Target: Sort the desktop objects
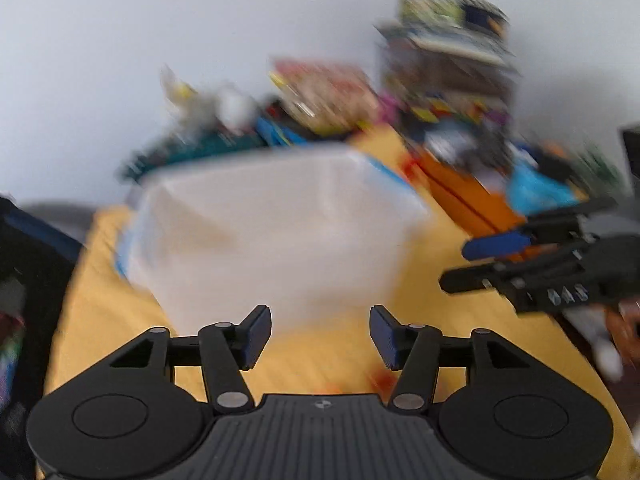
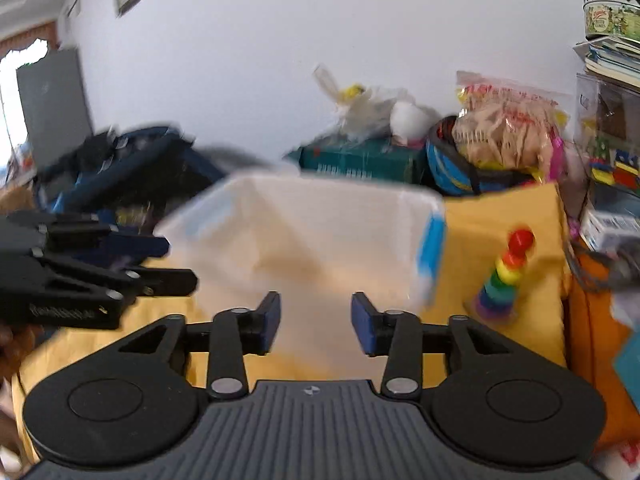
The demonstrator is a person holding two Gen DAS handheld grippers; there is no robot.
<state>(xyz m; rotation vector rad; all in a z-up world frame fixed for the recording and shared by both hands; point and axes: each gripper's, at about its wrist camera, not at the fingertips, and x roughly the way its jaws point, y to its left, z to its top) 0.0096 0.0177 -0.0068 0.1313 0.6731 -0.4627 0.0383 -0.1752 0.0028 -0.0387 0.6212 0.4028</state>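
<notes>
Clear bin (image 1: 276, 216) sits mid-counter (image 1: 424, 280) on yellow cloth, just ahead of both grippers; left gripper (image 1: 320, 336) and right gripper (image 2: 316, 324) both with jaws apart, empty. Bin looks light, thin-walled, flexible, slick — best taken at opposite rims.

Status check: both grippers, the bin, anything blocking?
Left gripper open, empty. Right gripper open, empty. White bin ahead on yellow cloth. Rainbow stacking toy stands right of the bin, not blocking.
</notes>
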